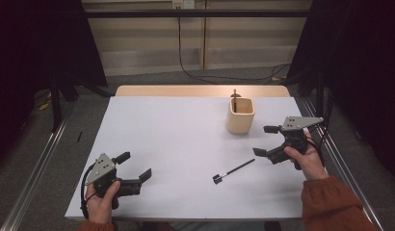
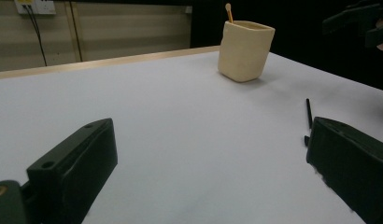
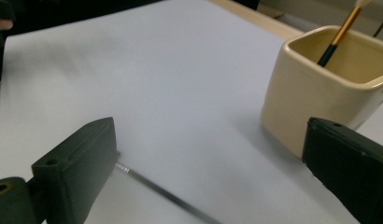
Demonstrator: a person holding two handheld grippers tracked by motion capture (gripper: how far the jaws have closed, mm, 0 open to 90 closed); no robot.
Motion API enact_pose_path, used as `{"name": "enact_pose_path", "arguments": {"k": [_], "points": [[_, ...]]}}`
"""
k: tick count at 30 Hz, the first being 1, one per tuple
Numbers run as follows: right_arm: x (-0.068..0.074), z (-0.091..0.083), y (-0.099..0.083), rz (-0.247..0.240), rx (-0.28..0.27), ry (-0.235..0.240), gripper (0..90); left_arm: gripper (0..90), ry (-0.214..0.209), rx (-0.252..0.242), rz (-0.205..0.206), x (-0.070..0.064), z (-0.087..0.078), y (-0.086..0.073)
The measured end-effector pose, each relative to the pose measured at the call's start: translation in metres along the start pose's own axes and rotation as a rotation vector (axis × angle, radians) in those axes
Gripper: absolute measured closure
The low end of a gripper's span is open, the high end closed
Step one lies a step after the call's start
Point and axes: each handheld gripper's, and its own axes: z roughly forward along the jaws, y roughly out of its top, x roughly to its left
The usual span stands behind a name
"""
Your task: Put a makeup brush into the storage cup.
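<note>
We see a thin black brush (image 1: 234, 171) lying flat on the white table (image 1: 176, 144), lower centre-right of the high view. It has a slim dark shaft and a small blocky black head at its lower-left end; the shaft runs diagonally up to the right. In the left gripper view it shows as a short dark stick (image 2: 308, 119) at the right edge of the frame, just above the right jaw. In the right gripper view we catch a thin metallic-looking shaft (image 3: 166, 193) crossing the bottom of the frame, coming out from behind the left jaw.

The right gripper (image 1: 269, 140) sits right of centre in the high view, jaws spread wide, nothing between them. The brush lies below and left of it, near its lower jaw but apart from it.

The left gripper (image 1: 135, 166) is lower left of the high view, jaws also wide apart and empty. The brush is well to its right.

A cream square-ish cup (image 1: 240, 115) stands upright in the upper centre-right of the high view, above the brush and just left of the right gripper. Another brush (image 3: 339, 35), with a gold ferrule and a dark handle, leans inside it.
</note>
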Motion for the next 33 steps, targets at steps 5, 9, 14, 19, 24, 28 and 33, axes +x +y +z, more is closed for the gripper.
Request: {"name": "enact_pose_path", "arguments": {"k": [5, 9, 14, 19, 24, 28, 33], "points": [[0.001, 0.004, 0.006, -0.036, 0.106, 0.041, 3.8, 1.9, -0.004, 0.004, -0.002, 0.0, 0.0, 0.0], [0.0, 0.01, 0.009, -0.053, 0.167, 0.071, 5.3, 1.9, -0.005, 0.001, -0.003, 0.0, 0.0, 0.0], [0.001, 0.019, 0.014, -0.077, 0.217, 0.077, 7.9, 1.9, -0.005, 0.003, -0.007, 0.0, 0.0, 0.0], [0.002, 0.03, 0.018, -0.131, 0.308, 0.092, 6.3, 1.9, -0.007, 0.004, -0.004, 0.0, 0.001, 0.0], [0.004, 0.039, 0.019, -0.16, 0.434, 0.13, 6.4, 1.9, -0.008, 0.004, -0.005, 0.0, 0.001, 0.0], [0.005, 0.044, 0.019, -0.175, 0.529, 0.147, 5.6, 1.9, -0.012, 0.001, -0.009, 0.0, 0.001, 0.0], [0.005, 0.047, 0.02, -0.186, 0.61, 0.175, 4.5, 1.9, -0.009, -0.001, -0.01, 0.001, 0.001, 0.0]]}}
